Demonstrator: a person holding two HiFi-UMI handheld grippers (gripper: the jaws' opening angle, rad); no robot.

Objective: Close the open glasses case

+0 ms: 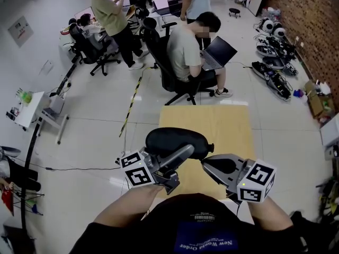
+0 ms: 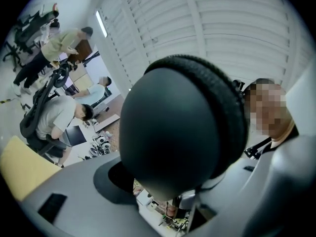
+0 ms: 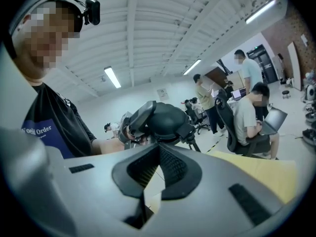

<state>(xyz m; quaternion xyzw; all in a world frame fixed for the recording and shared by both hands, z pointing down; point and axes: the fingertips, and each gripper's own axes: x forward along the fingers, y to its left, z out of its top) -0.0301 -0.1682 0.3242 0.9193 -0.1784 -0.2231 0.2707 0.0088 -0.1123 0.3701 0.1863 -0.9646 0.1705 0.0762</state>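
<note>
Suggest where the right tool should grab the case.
Probably the free right end of the case, from the right: it's a long oval held off the table, and the left tool already clamps its left part. The right tool is shut; open it first.

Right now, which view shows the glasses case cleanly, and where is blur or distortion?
Head view: sharp, evenly lit, glasses case dark against the table. Left gripper view: case fills the frame, soft, with heavy fisheye. Right gripper view: fisheye too, case small but in focus.
</note>
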